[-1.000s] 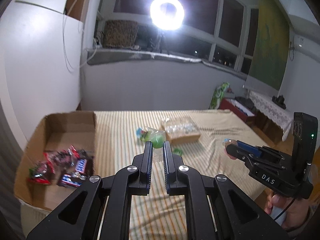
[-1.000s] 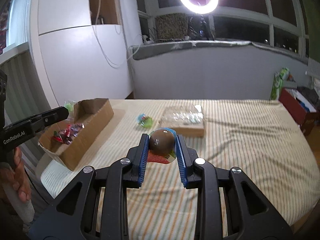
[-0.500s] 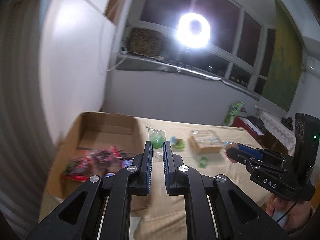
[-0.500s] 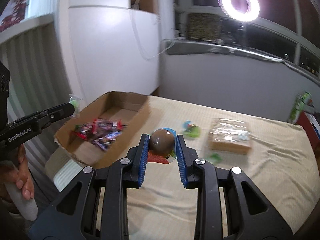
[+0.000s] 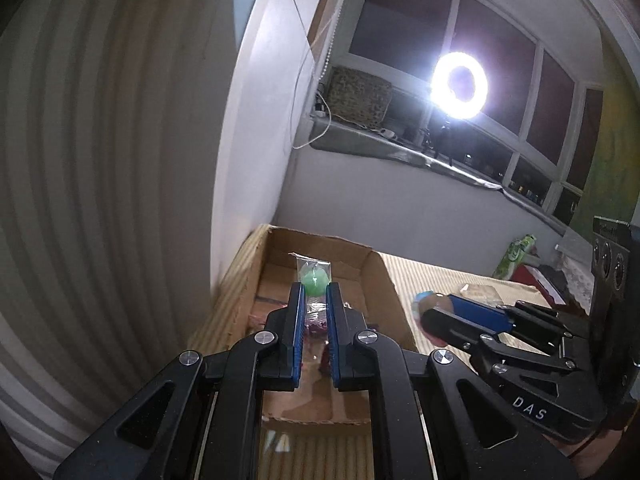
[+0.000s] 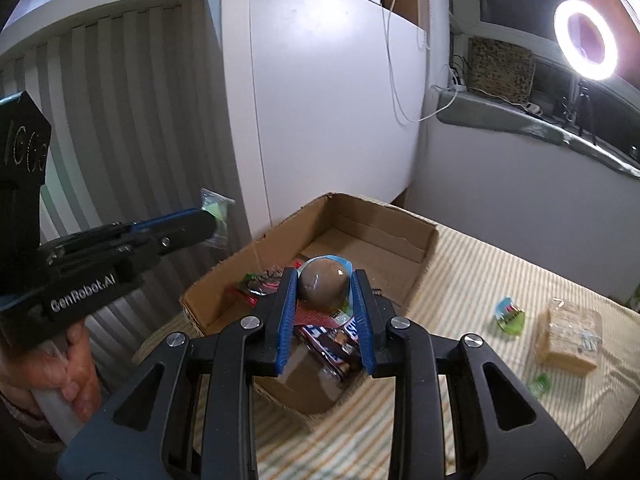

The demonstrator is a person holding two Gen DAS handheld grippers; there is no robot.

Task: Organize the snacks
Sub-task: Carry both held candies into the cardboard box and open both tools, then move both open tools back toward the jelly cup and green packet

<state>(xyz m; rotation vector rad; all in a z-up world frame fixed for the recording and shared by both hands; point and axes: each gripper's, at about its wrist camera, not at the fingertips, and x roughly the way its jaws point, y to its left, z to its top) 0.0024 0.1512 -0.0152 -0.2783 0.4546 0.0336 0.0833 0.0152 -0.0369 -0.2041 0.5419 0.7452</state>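
Observation:
My left gripper (image 5: 314,294) is shut on a green candy in a clear wrapper (image 5: 315,276) and hangs over the open cardboard box (image 5: 376,280). My right gripper (image 6: 323,280) is shut on a brown egg-shaped snack (image 6: 322,280) with a blue-edged wrapper, above the box (image 6: 420,248) and the wrapped chocolate bars (image 6: 332,340) lying inside. In the left wrist view the right gripper (image 5: 434,314) shows at the right with its snack. From the right wrist view, the left gripper (image 6: 208,222) sits at the left, outside the box's left wall.
The box stands at the left end of a striped cloth (image 6: 500,280), close to a white wall panel (image 6: 320,100). A green packet (image 6: 509,316), a small green candy (image 6: 540,384) and a wrapped block of biscuits (image 6: 568,336) lie on the cloth to the right. A hand (image 6: 76,368) grips the left handle.
Both grippers have swung left from over the cloth to the box, each keeping its snack. The box has come to the centre of both views and looks nearer.

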